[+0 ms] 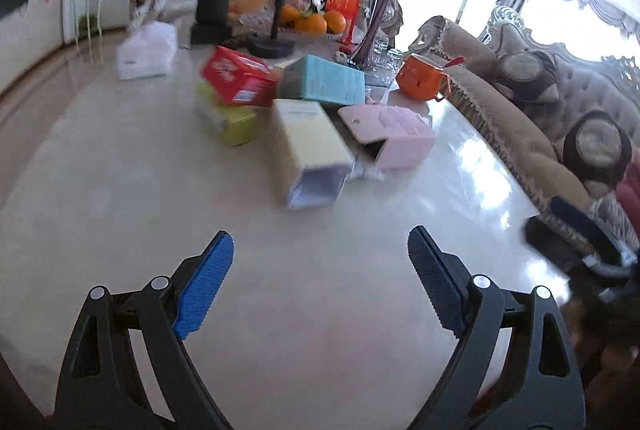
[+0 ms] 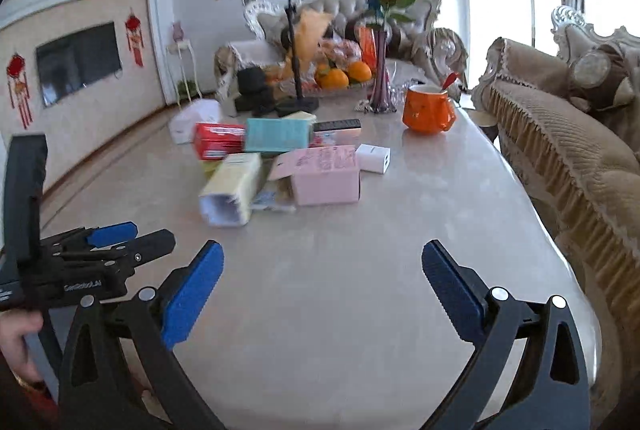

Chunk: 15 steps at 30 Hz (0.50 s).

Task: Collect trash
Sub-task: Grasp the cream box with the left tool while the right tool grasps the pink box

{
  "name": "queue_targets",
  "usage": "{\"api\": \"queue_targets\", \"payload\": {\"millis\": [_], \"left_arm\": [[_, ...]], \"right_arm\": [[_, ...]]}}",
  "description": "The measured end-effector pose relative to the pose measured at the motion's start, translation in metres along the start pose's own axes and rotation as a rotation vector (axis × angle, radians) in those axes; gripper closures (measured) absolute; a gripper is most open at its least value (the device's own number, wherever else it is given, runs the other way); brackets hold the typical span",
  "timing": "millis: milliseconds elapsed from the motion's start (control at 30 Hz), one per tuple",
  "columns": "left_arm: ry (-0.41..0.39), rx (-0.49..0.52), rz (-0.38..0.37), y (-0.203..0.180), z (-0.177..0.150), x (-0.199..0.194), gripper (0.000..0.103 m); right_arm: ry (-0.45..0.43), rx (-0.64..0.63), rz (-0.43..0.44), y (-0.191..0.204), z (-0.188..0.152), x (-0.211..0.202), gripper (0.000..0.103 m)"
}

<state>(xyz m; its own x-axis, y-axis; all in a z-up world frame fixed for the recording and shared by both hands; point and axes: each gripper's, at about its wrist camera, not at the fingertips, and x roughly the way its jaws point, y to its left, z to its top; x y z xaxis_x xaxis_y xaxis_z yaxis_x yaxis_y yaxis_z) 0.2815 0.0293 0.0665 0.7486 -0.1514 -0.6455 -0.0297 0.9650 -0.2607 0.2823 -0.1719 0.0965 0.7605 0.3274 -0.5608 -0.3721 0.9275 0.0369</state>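
Several empty cartons lie in a heap on the marble table (image 1: 120,190): a pale yellow box (image 1: 310,150) with its open end toward me, a pink box (image 1: 394,132) with an open flap, a teal box (image 1: 324,82), a red box (image 1: 236,76) and a green-yellow box (image 1: 226,116) under it. The right wrist view shows the yellow box (image 2: 232,186), pink box (image 2: 326,174), teal box (image 2: 278,136) and red box (image 2: 218,140). My left gripper (image 1: 320,250) is open and empty, short of the heap. My right gripper (image 2: 322,262) is open and empty, also short of it.
An orange mug (image 2: 428,110) with a spoon, a purple vase (image 2: 380,70) with roses, a fruit tray (image 2: 340,76), a black stand (image 2: 298,102), a white tissue pack (image 1: 146,50) and a small white box (image 2: 374,158) stand on the table. A sofa (image 2: 560,158) runs along the right edge.
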Motion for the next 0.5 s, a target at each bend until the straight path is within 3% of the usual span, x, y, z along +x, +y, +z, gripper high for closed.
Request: {"api": "queue_targets", "payload": {"millis": [200,333,500], "left_arm": [[0.033,-0.053,0.06,0.0,0.033,0.058,0.016],[0.053,-0.097,0.081,0.016,0.041,0.074,0.016],[0.084,-0.071,0.118,0.03,0.047,0.086,0.016]], "right_arm": [[0.064,-0.027,-0.006,-0.003,0.019,0.053,0.008],[0.107,-0.035,0.013,-0.004,0.03,0.08,0.008],[0.133,-0.095,0.009,0.007,0.031,0.099,0.008]]}}
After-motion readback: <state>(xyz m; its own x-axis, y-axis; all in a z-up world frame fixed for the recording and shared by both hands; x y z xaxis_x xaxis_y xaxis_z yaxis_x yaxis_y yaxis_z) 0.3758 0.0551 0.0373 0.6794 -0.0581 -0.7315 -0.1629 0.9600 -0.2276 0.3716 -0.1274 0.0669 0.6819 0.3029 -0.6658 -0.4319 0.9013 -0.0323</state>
